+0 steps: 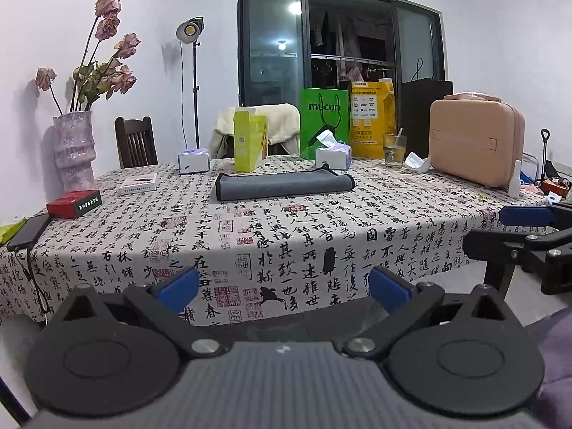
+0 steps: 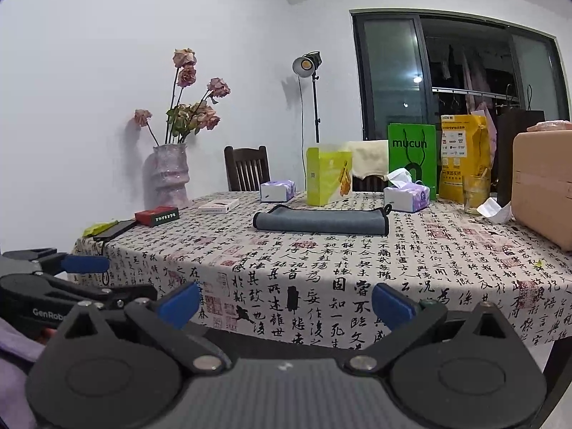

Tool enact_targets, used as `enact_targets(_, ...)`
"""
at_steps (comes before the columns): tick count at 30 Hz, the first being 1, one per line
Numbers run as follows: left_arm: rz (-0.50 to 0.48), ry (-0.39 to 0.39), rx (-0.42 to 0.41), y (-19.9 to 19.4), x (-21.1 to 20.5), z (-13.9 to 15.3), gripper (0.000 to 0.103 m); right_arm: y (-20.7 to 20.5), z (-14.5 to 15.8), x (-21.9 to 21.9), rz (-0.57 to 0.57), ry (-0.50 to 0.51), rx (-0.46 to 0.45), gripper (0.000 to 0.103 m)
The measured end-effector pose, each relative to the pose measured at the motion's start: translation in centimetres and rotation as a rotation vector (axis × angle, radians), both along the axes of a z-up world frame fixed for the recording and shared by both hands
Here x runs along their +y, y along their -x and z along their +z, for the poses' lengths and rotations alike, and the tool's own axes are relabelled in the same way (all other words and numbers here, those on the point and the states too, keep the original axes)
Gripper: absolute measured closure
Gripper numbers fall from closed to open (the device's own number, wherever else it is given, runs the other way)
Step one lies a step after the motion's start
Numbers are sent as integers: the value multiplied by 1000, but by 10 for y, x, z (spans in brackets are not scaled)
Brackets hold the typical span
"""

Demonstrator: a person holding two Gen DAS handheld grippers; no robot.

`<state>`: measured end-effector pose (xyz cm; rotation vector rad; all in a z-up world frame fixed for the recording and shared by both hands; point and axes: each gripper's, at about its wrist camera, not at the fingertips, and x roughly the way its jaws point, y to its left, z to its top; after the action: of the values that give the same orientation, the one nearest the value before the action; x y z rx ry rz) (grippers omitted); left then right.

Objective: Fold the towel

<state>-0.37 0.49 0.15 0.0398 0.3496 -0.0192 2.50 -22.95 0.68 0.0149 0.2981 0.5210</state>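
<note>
A grey towel (image 1: 282, 186) with dark edging lies folded into a long flat strip in the middle of the table; it also shows in the right wrist view (image 2: 321, 222). My left gripper (image 1: 284, 286) is open and empty, held off the table's near edge, well short of the towel. My right gripper (image 2: 286, 304) is open and empty too, also off the near edge. Each gripper shows at the side of the other's view: the right one (image 1: 525, 228), the left one (image 2: 78, 271).
The table (image 1: 321, 236) has a calligraphy-print cloth. Behind the towel stand tissue packs (image 1: 332, 155), a yellow-green box (image 1: 249, 141), a green bag (image 1: 323, 121), a glass (image 1: 394, 150) and a beige case (image 1: 475, 143). At left are a vase (image 1: 73, 150), a red box (image 1: 74, 203) and a phone (image 1: 28, 232).
</note>
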Motion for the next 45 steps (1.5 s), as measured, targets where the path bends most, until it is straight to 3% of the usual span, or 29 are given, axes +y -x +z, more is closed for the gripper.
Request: enact_targets(45, 6, -2, -8, 0, 0, 2, 0, -1, -4, 2, 6, 1, 5, 0)
